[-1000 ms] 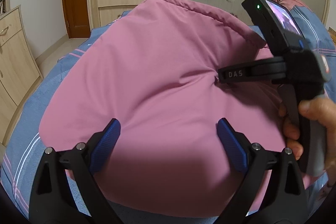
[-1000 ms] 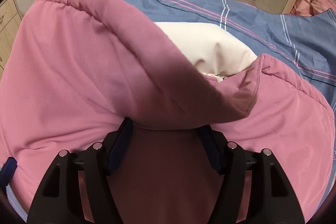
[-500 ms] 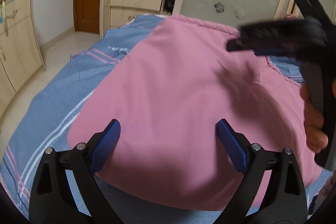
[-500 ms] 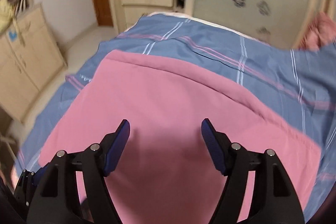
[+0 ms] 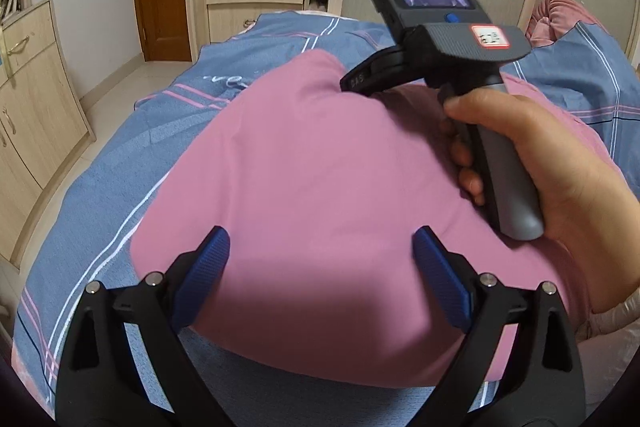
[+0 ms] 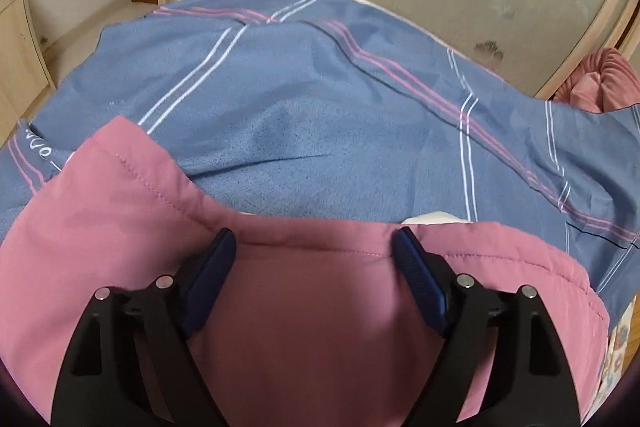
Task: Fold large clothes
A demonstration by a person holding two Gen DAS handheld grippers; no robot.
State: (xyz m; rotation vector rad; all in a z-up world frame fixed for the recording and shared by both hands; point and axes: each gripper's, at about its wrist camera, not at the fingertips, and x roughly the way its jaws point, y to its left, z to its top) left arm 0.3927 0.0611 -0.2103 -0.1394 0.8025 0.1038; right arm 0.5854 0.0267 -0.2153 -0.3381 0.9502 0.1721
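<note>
Our left claw (image 5: 320, 267) and right claw (image 6: 314, 267) gape empty over the puffy pink padded jacket (image 5: 328, 167). It looks soft and springy. We'd pinch its stitched hem (image 6: 160, 187) at ten o'clock.

Pink padded garment (image 5: 320, 187), folded, on bed

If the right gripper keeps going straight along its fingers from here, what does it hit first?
Most likely the stitched far edge of the pink garment, which runs just ahead of the open right gripper. Past that edge lies the blue striped bed cover. Depth is hard to judge in this fisheye view.
</note>
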